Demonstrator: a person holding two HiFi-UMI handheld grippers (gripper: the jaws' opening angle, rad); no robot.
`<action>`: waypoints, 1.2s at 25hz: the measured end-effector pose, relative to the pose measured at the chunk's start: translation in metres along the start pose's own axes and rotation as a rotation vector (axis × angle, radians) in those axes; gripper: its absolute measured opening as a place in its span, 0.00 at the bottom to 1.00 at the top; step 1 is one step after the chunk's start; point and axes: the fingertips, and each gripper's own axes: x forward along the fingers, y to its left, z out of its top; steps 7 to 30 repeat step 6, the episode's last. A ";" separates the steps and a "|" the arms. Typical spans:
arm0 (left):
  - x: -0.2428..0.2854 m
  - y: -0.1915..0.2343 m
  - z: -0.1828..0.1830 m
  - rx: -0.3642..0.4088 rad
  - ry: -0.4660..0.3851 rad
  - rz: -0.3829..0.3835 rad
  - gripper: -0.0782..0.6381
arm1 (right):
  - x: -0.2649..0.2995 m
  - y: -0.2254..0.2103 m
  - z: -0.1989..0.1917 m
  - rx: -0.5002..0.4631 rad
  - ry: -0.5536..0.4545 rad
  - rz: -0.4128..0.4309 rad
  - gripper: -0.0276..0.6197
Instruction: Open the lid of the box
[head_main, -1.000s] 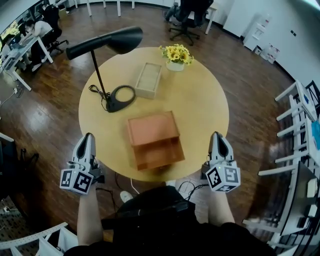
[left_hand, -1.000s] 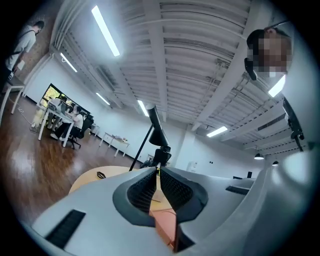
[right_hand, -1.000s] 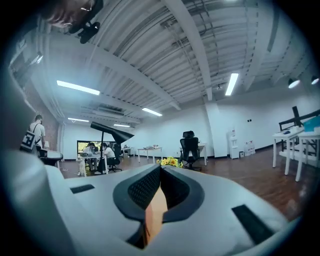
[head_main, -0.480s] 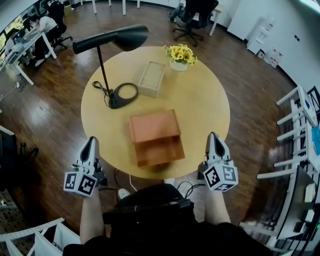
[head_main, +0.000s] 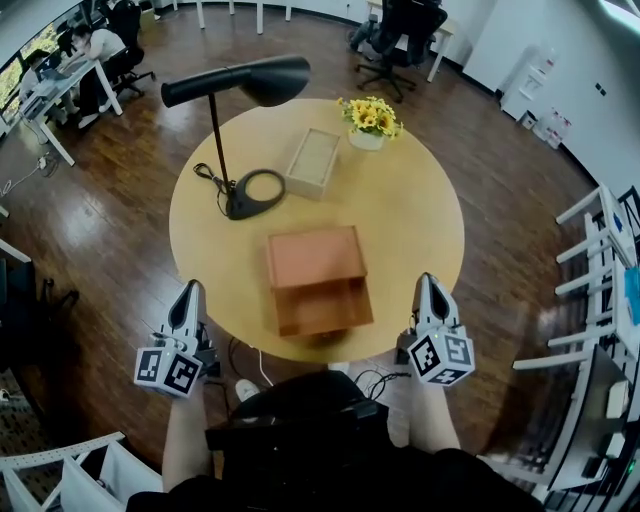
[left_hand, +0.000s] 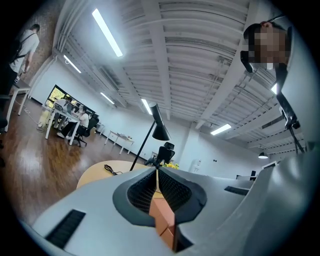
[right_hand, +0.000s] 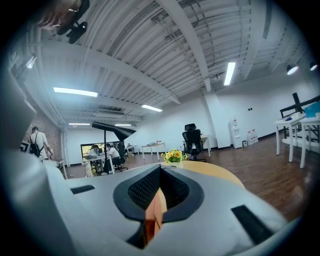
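Observation:
An orange-brown box (head_main: 315, 280) sits on the round wooden table (head_main: 420, 210), close to its near edge. It shows a flat upper panel and a second panel facing me; I cannot tell whether the lid is raised. My left gripper (head_main: 188, 290) hangs shut off the table's near-left edge, apart from the box. My right gripper (head_main: 427, 282) hangs shut off the near-right edge, also apart. In the left gripper view the jaws (left_hand: 157, 172) meet, with the box (left_hand: 162, 220) showing beyond them. In the right gripper view the jaws (right_hand: 160, 169) meet too, with a sliver of box (right_hand: 152, 217) below.
A black desk lamp (head_main: 240, 80) stands at the table's left, its round base (head_main: 255, 193) and cable behind the box. A pale wooden box (head_main: 313, 160) and a pot of yellow flowers (head_main: 370, 118) sit at the far side. Office chairs, desks and white racks ring the table.
Both grippers sit slightly lower and further in than a second ago. The whole table has slid a little to the right in the view. The box looks the same.

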 end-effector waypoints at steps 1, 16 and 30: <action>-0.001 0.002 -0.001 0.000 0.001 0.008 0.11 | 0.001 -0.001 -0.002 0.001 0.005 0.001 0.04; -0.007 0.013 -0.002 0.005 0.010 0.030 0.11 | 0.007 0.001 -0.001 0.009 -0.004 -0.005 0.04; -0.007 0.013 -0.002 0.005 0.010 0.030 0.11 | 0.007 0.001 -0.001 0.009 -0.004 -0.005 0.04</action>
